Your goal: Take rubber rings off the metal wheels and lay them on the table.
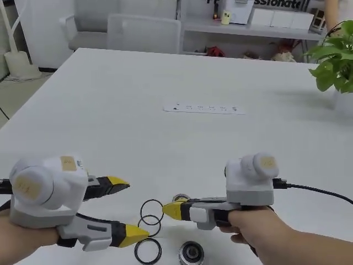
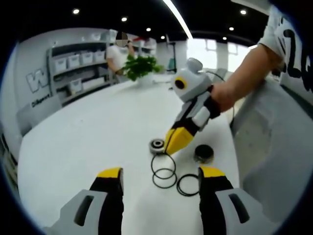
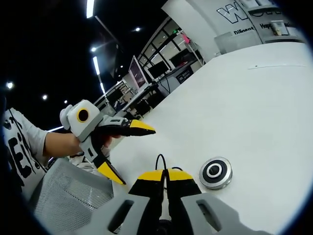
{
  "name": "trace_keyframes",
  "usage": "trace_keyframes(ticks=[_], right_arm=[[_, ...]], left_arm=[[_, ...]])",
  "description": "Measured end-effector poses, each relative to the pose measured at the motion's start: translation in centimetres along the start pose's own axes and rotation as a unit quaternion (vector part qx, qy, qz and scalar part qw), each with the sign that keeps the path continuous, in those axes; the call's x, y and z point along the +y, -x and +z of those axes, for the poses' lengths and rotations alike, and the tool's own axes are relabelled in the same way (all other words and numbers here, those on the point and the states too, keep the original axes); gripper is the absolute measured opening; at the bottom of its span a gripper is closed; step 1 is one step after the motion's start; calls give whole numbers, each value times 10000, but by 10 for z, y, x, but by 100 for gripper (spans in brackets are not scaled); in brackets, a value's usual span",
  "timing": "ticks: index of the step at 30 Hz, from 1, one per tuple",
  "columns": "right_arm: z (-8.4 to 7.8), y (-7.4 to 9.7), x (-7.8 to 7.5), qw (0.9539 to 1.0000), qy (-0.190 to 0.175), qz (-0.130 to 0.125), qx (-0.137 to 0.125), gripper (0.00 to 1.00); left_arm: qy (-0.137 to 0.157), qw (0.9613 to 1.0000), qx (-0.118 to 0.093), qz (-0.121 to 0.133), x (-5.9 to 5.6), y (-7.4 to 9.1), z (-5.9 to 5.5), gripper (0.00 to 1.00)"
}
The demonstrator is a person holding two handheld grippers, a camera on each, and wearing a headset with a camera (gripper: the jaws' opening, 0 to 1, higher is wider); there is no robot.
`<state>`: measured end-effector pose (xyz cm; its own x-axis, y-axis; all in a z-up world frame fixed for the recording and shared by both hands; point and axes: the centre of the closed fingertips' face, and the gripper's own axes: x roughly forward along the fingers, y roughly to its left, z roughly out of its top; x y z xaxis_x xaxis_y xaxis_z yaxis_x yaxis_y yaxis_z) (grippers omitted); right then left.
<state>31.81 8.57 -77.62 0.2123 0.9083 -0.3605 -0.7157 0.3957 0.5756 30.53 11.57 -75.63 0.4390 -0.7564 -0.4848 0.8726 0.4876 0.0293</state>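
While the right gripper (image 3: 165, 177) has its jaws pressed together on a thin rubber ring (image 3: 160, 160), the left gripper (image 2: 160, 172) hovers, jaws apart, over other rings (image 2: 188, 185) lying on the table (image 1: 220, 143). Two metal wheels (image 1: 191, 253) sit just beside them. Let go carelessly, the springy ring could tangle with the others.

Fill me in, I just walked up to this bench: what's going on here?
A person holds tongs in each hand. The right tongs are shut on a rubber ring, beside a metal wheel. The left tongs are open, holding nothing. Another ring lies flat on the table near a second wheel.
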Motion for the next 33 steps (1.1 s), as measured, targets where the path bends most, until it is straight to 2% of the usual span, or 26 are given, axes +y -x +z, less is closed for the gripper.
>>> trace_keyframes(ticks=[6, 17, 33], right_arm=[[-7, -4, -2, 9999, -104, 5, 100, 0], [-15, -8, -7, 9992, -362, -11, 167, 0], [-20, -8, -11, 9988, -450, -71, 191, 0]], left_arm=[[67, 10000, 50, 11, -1, 2, -9, 63], [152, 9998, 95, 29, -1, 3, -17, 62], [174, 9997, 186, -30, -3, 2, -23, 62]])
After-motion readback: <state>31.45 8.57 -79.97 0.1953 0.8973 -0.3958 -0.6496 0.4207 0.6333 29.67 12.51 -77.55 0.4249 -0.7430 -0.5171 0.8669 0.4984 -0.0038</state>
